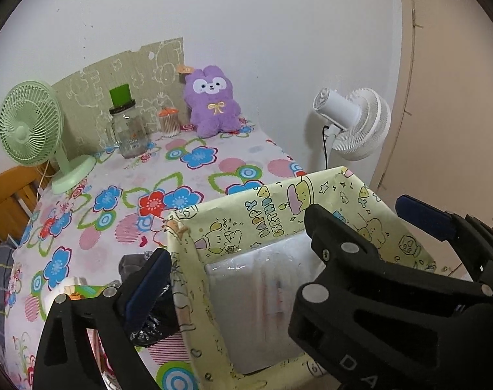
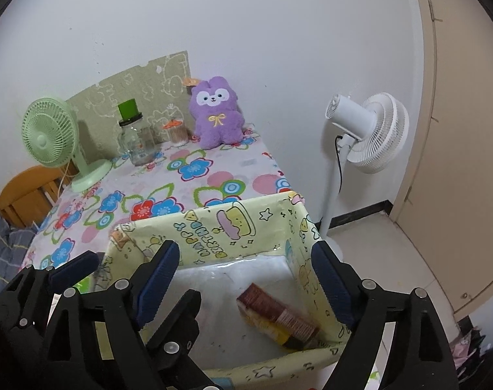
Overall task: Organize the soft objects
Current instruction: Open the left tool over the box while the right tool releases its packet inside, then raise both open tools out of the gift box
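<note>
A green desk fan (image 2: pixel 49 131) stands at the far left of the floral table (image 2: pixel 214 178), near a glass jar (image 2: pixel 134 143) and a cotton-swab pot (image 2: pixel 176 133). A white floor fan (image 2: pixel 369 130) stands beside the table, before the wall.

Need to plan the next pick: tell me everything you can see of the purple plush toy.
The purple plush toy is a fuzzy, round-eared animal with white eye patches, a small face and a yellow bow stitched on its chest. It sits upright at the far end of the flowered tablecloth, back against the white wall, an orange tag by its ear. Nothing grips it.
</note>
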`<state>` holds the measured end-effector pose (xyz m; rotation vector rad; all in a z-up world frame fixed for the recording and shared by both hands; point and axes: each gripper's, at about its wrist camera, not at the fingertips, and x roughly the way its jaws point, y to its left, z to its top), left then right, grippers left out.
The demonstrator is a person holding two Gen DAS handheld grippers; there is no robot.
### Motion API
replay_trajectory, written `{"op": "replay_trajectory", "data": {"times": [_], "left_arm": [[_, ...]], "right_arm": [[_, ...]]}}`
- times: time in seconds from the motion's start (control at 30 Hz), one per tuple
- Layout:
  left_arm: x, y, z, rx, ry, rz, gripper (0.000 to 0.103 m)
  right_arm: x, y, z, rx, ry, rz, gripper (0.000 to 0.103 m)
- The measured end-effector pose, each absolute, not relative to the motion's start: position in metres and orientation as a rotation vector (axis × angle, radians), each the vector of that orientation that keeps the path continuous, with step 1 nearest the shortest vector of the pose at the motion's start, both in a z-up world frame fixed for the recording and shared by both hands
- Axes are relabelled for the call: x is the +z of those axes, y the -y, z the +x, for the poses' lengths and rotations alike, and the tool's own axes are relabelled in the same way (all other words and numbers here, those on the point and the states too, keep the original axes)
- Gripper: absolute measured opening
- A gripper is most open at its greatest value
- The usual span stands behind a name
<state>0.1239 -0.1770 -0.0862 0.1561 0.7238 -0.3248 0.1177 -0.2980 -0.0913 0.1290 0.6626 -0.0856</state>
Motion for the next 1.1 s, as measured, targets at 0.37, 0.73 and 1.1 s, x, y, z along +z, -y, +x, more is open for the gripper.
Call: {"op": "replay_trajectory", "data": {"times": [0.37, 0.73, 1.1], "left_arm": [[-0.068, 0.158, 0.103, -0.321, -0.67, 0.141, 0.1], [-0.05, 0.136, 0.084, -0.308, -0.615, 0.13, 0.1], [-0.035, 0.114, 0.068, -0.295, -0.566, 0.112, 0.1]], "right_arm": [[-0.071, 0.278, 0.096, -0.076, -0.61, 0.113, 0.095], [-0.052, 0.257, 0.079, -0.059, -0.565, 0.089, 0.098], [-0.035, 0.235, 0.061, -0.051, -0.524, 0.082, 0.098]]}}
